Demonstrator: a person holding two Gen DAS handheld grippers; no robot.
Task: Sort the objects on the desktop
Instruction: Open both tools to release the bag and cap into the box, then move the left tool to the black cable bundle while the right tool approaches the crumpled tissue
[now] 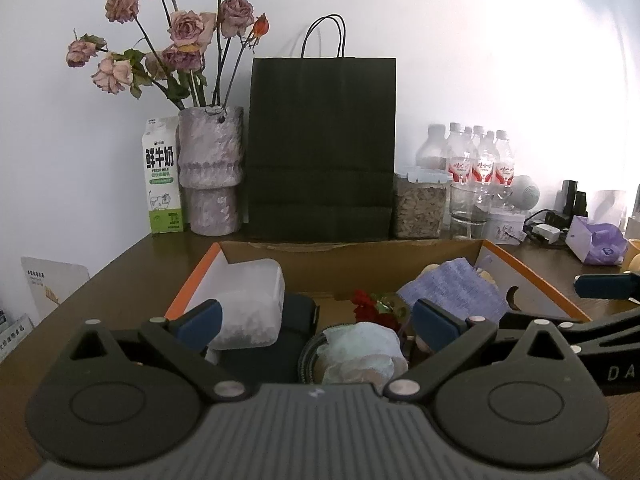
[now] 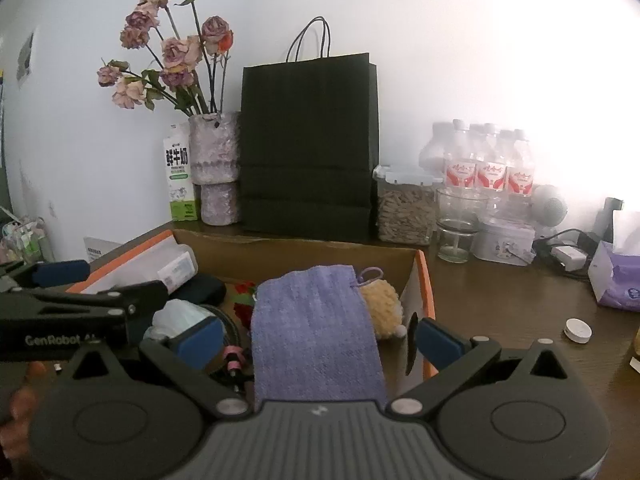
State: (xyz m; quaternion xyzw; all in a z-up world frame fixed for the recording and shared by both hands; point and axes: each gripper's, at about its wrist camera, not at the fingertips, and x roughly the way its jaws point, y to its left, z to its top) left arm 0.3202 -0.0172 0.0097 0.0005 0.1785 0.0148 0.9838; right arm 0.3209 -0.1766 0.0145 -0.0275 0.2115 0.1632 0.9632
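Note:
An orange-edged cardboard box (image 1: 328,264) sits on the brown desk and holds several things. Over its near half hangs my left gripper (image 1: 316,326), jaws wide apart and empty. Below it lie a crumpled white cloth (image 1: 360,350), a frosted plastic container (image 1: 248,308), a dark case (image 1: 296,312) and a red flower (image 1: 370,308). My right gripper (image 2: 318,340) is open too, above a purple knitted cloth (image 2: 316,332) that lies flat in the box (image 2: 426,280) without touching the pads. A fluffy yellow toy (image 2: 382,308) lies beside the cloth.
Behind the box stand a black paper bag (image 1: 320,148), a vase of dried roses (image 1: 210,168), a milk carton (image 1: 162,176), a seed jar (image 1: 418,208), a glass (image 2: 458,224) and water bottles (image 2: 488,164). A tissue pack (image 2: 616,280) and a round white cap (image 2: 577,330) lie to the right.

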